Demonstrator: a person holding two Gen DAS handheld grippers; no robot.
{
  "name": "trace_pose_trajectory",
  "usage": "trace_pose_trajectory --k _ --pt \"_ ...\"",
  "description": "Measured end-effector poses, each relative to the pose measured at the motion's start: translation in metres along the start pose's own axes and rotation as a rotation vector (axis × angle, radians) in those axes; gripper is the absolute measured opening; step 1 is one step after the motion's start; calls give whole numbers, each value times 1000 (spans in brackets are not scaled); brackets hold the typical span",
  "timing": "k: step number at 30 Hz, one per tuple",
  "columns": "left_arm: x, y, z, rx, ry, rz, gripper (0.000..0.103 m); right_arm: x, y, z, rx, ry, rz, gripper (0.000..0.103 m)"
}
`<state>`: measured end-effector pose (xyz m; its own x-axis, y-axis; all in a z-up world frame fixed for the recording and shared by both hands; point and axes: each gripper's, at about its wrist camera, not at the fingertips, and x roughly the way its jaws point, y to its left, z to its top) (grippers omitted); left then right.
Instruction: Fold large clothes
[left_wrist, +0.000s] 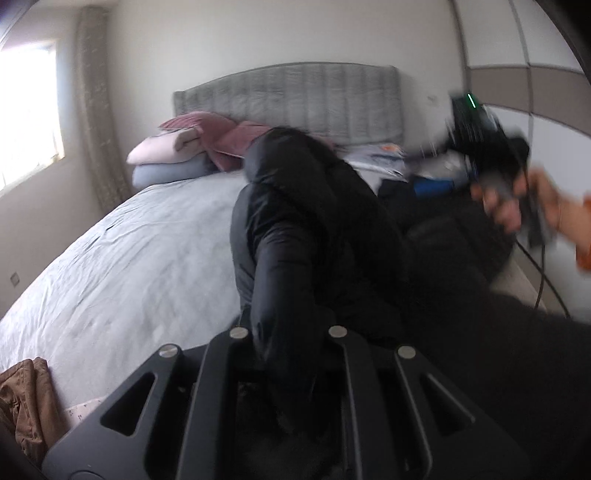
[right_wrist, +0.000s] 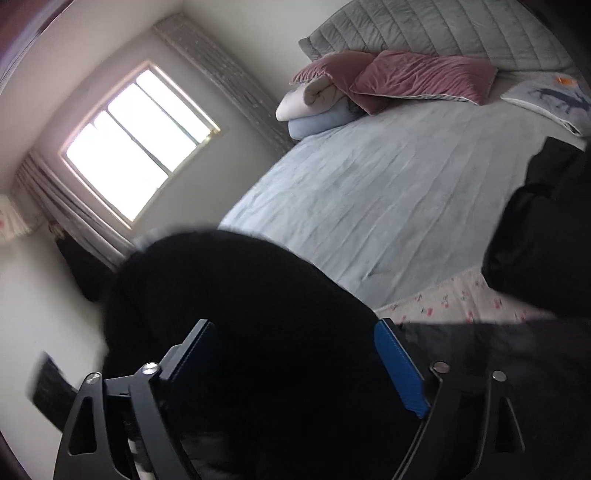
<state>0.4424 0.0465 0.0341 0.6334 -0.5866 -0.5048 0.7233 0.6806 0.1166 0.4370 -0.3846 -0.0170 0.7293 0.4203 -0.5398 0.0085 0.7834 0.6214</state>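
Observation:
A large black padded jacket (left_wrist: 314, 221) lies over the right side of the bed (left_wrist: 129, 266). My left gripper (left_wrist: 288, 332) is shut on a bunched fold of the jacket, which hides the fingertips. In the right wrist view the jacket (right_wrist: 240, 314) fills the space between the blue fingers (right_wrist: 400, 373) of my right gripper (right_wrist: 291, 354); the jaws stand wide with fabric between them, and another part of the jacket (right_wrist: 546, 221) lies on the bed at right. The right gripper also shows, blurred, in the left wrist view (left_wrist: 491, 147), held in a hand.
Pink, white and blue pillows (left_wrist: 192, 147) are stacked by the grey headboard (left_wrist: 288, 96). A brown garment (left_wrist: 22, 398) lies at the bed's near left corner. Clutter (left_wrist: 424, 173) sits at the far right of the bed. A window (right_wrist: 140, 140) is at the left.

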Motion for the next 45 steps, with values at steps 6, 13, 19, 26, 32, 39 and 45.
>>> trace_pose_trajectory --k 6,13,19,26,32,39,45 --pt "-10 -45 -32 78 43 -49 14 -10 27 -23 165 164 83 100" --pt "-19 -53 -56 69 89 -63 15 21 24 -74 449 363 37 100" --pt "-31 -51 -71 11 116 -76 17 34 43 -55 455 331 -23 100" --pt "-40 -36 -71 -176 197 -65 55 72 47 -72 344 416 -202 22" --pt "-87 -7 -80 -345 143 -194 56 55 89 -51 250 314 -113 12" --pt "-61 -36 -90 -310 132 -317 56 52 132 -47 213 302 -61 12" --pt "12 31 -101 -483 218 -99 47 22 147 -59 108 253 13 12"
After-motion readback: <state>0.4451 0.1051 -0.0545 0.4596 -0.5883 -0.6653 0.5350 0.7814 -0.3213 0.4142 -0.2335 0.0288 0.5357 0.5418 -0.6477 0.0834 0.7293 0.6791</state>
